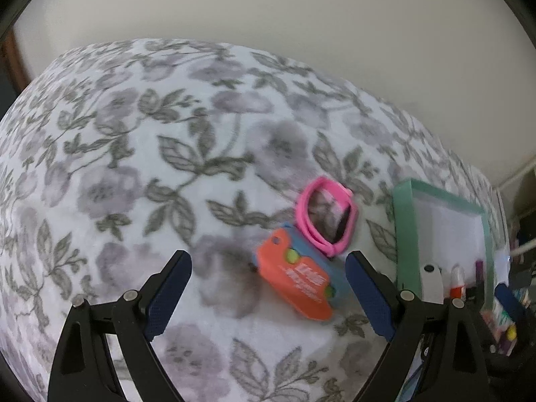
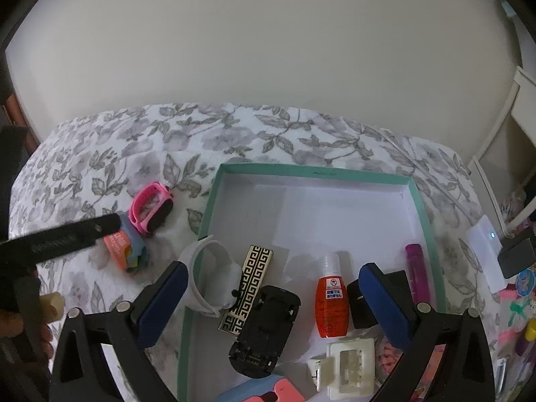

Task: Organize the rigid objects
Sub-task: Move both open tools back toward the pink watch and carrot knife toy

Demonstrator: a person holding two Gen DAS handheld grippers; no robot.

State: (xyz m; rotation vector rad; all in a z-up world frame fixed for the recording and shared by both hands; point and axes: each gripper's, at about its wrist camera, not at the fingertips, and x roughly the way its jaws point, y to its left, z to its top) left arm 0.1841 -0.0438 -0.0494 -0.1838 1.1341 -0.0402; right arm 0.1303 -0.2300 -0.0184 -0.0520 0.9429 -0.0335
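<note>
My left fingers (image 1: 268, 288) are spread wide over the orange case (image 1: 296, 284) on the flowery bed (image 1: 134, 167), beside the pink watch (image 1: 325, 216). I think next I pinch it, then carry it to the box (image 2: 214, 201). My right fingers (image 2: 274, 301) are spread too, holding nothing, over that box.

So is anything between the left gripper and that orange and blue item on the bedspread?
Nothing visible. The left gripper is open, with only bare bedspread before the orange and blue item. The pink watch lies beyond it.

Soft, fuzzy floral cloth (image 1: 167, 167). Matt card box (image 2: 214, 201), white papery inside. Smooth rubbery pink watch band (image 1: 325, 216). Glossy clear plastic on orange bottle (image 2: 331, 305). Matt black plastic case (image 2: 264, 331).
</note>
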